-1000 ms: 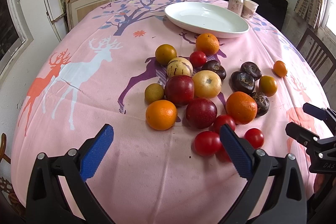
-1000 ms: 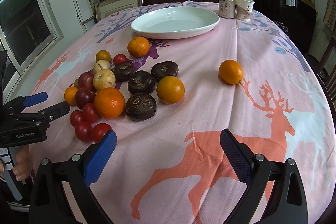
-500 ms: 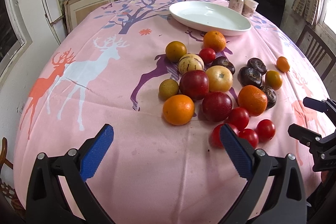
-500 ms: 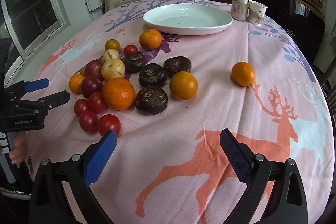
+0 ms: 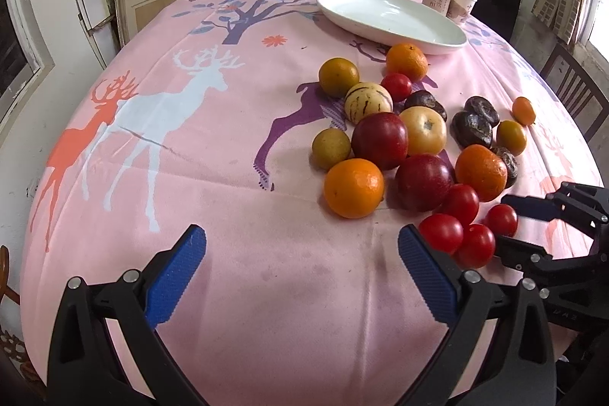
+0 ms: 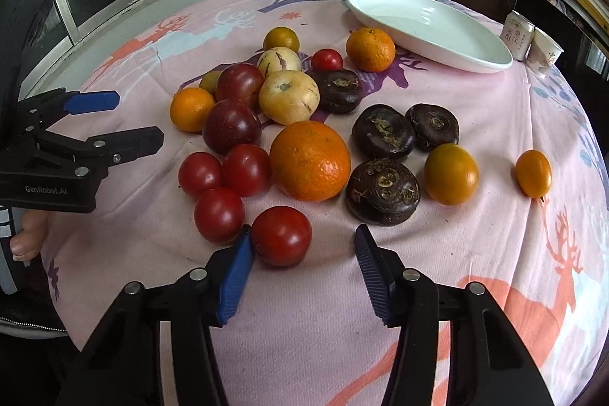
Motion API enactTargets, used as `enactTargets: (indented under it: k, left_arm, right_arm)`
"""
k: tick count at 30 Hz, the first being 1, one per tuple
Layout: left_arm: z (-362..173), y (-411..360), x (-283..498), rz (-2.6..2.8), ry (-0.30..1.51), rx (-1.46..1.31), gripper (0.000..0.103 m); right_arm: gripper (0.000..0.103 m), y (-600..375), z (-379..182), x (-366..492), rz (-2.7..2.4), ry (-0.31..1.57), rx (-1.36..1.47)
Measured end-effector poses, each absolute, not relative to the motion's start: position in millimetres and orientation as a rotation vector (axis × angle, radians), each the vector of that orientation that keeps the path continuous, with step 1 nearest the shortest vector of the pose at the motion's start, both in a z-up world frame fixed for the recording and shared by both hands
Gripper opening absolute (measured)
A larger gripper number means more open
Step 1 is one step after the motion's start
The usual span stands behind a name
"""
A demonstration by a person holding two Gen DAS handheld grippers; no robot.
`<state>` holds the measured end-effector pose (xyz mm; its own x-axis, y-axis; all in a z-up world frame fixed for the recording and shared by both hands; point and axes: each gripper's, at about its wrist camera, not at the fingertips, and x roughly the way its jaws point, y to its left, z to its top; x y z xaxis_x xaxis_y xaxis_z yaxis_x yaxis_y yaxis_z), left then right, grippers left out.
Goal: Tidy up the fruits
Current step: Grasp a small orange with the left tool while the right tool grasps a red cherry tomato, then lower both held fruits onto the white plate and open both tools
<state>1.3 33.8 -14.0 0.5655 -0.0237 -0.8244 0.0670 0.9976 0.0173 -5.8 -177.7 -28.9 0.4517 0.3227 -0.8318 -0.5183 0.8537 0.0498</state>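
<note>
We see the fruits bunched on the pink cloth: a big orange (image 6: pixel 310 160) in the middle, four red tomatoes (image 6: pixel 281 235) just before it, two dark red plums (image 6: pixel 231 125), a pale round fruit (image 6: pixel 288 96), three dark brown flattened ones (image 6: pixel 383 192), and a small orange fruit (image 6: pixel 533 173) lying well apart at the right.

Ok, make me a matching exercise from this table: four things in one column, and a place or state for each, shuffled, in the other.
Things:
1. plate
2. can
3. left gripper
4. nearest tomato

Places or states:
A. between the closing jaws of the right gripper
B. empty, at the far end of the table
C. open, over bare cloth
D. beside a paper cup

Pairs: 1-B, 2-D, 3-C, 4-A
</note>
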Motion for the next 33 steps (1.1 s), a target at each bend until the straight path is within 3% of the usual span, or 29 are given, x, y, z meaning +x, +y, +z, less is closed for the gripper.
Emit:
enactTargets:
  k: [1,8,10,14,16,17,26,33]
  left_arm:
    - [-15,32,3,-0.057,0.972,0.053,0.099]
    - [-18,23,18,-0.070,0.980,0.069,0.096]
    - [-20,22,23,-0.088,0.994,0.068,0.076]
    - [-29,20,31,-0.101,1.025,0.060,0.065]
    - [-27,16,31,-0.138,1.013,0.061,0.040]
    - [-25,16,30,-0.158,1.014,0.049,0.036]
    - [11,18,36,-0.183,0.957,0.039,0.035]
    - [60,-25,127,-0.181,0.829,0.078,0.035]
  right_arm:
    - [0.029,-177,-29,-5,0.535,0.973,-0.224]
    - [0.029,-189,-28,-8,0.564,0.962,-0.182]
    - [0.029,-197,-26,-9,0.562,0.955,-0.160]
    - [0.029,-212,-23,-9,0.544,0.941,-0.124]
    - [0.029,-219,-21,-9,0.536,0.935,-0.113]
    - [0.029,-221,-20,-8,0.534,0.933,-0.112]
    - [0.029,-259,32,29,0.472,0.791,-0.058]
    - [0.029,-268,54,139,0.366,0.723,0.012]
